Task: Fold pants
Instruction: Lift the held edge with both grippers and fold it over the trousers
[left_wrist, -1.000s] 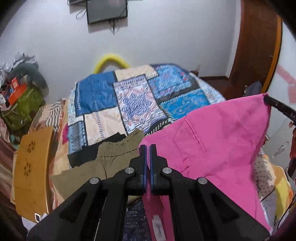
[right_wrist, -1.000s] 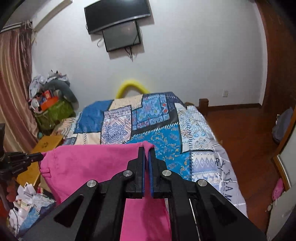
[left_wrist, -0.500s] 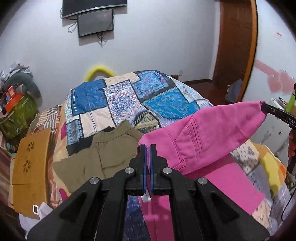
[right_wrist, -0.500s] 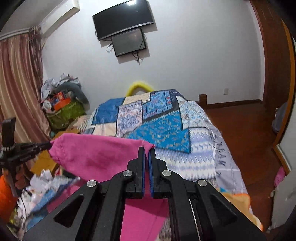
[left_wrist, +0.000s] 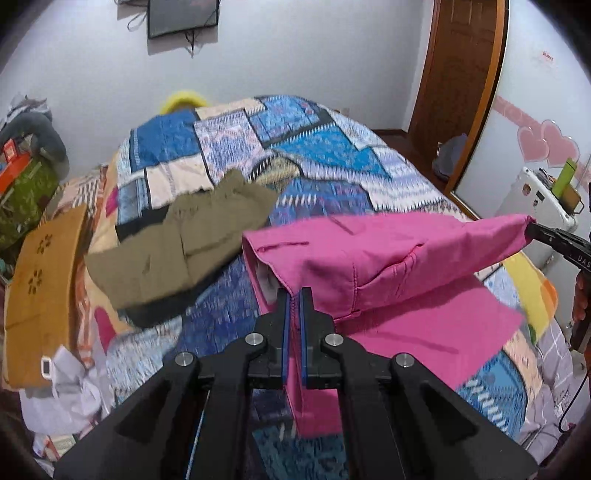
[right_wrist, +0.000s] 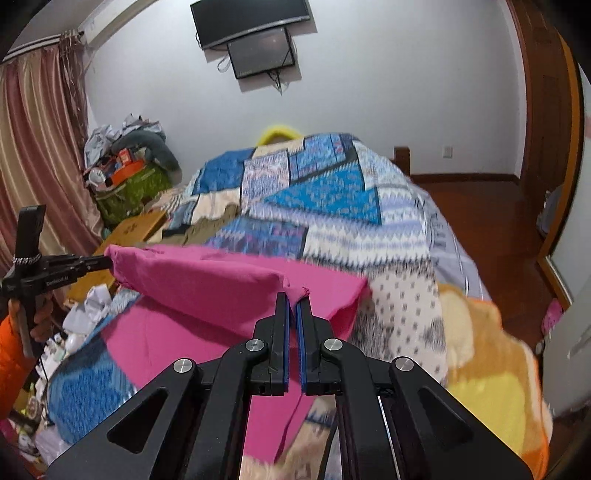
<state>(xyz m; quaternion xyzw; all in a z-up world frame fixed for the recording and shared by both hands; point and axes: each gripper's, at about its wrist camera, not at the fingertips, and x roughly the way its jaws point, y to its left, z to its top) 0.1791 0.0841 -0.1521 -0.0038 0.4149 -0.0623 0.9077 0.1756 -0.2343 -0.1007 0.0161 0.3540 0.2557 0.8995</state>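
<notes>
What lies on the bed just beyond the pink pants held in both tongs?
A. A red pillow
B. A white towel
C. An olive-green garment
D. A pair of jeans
C: in the left wrist view an olive-green garment lies on the patchwork bedspread, past the pink pants.

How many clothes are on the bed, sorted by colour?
Pink: 1, the pink pants, gripped by both grippers
Olive green: 1, the olive pants, folded
Black: 1, a black garment under the olive one
Total: 3
</notes>
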